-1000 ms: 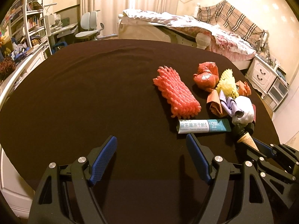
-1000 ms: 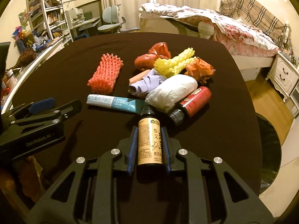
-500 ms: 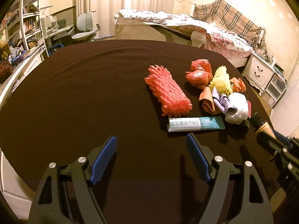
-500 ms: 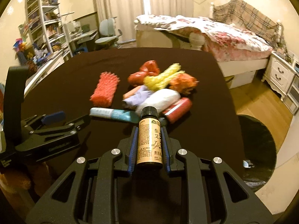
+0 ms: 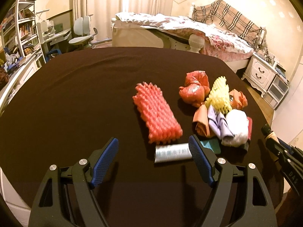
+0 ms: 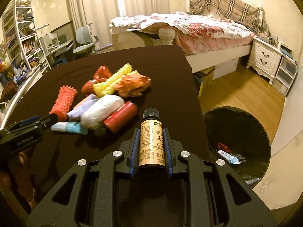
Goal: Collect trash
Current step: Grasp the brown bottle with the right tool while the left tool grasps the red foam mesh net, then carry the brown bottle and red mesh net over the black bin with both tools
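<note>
Right gripper (image 6: 151, 147) clamps bottle (image 6: 151, 141) level.

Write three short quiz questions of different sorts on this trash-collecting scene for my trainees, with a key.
1. True or false: the right gripper holds the gold-labelled bottle.
2. The left gripper is: A open, B shut on the tube.
3. What stands on the floor to the right of the table?

Key: 1 true; 2 A; 3 the black-lined trash bin, already holding some litter.
</note>
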Motion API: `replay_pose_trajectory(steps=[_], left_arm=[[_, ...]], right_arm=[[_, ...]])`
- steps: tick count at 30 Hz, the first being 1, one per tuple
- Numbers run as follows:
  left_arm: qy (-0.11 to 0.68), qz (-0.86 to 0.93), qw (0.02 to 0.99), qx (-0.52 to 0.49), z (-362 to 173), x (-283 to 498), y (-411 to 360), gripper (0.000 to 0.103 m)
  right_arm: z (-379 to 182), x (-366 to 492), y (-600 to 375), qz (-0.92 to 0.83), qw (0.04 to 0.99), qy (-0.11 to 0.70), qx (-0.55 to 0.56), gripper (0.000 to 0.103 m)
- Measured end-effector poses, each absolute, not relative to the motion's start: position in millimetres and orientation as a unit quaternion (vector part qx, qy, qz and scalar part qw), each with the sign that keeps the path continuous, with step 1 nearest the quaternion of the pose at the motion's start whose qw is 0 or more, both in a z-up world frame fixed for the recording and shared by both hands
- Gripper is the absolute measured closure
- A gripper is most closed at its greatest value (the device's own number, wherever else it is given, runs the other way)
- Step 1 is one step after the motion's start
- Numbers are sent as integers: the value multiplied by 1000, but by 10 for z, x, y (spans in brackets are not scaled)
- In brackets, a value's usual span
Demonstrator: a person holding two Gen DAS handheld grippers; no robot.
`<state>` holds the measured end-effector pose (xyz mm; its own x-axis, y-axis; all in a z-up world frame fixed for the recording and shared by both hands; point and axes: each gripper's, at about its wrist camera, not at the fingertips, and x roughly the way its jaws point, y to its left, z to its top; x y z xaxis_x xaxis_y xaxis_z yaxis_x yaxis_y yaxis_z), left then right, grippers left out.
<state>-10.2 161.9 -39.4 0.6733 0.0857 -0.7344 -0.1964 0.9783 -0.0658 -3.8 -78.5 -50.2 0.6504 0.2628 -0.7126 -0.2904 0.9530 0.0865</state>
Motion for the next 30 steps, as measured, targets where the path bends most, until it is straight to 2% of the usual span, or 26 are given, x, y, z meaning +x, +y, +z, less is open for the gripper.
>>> replay_pose_trajectory(steps=[11,15,19,30], left_arm=[[428,72,897,-88,-447,232,1695,28],[438,68,891,-97,-479,239,1728,44],[434,65,894,-87,-477,197,1721,65],[405,63,908,-86,-381,-31,1755,70]], right_arm=[[-606,86,-762,155,899,410,-13,80],[-596,82,-778,155,898,412,-11,80],[-591,81,-779,155,898,411,-11,80],[-557,13,-816,151,903,403,-7,80]])
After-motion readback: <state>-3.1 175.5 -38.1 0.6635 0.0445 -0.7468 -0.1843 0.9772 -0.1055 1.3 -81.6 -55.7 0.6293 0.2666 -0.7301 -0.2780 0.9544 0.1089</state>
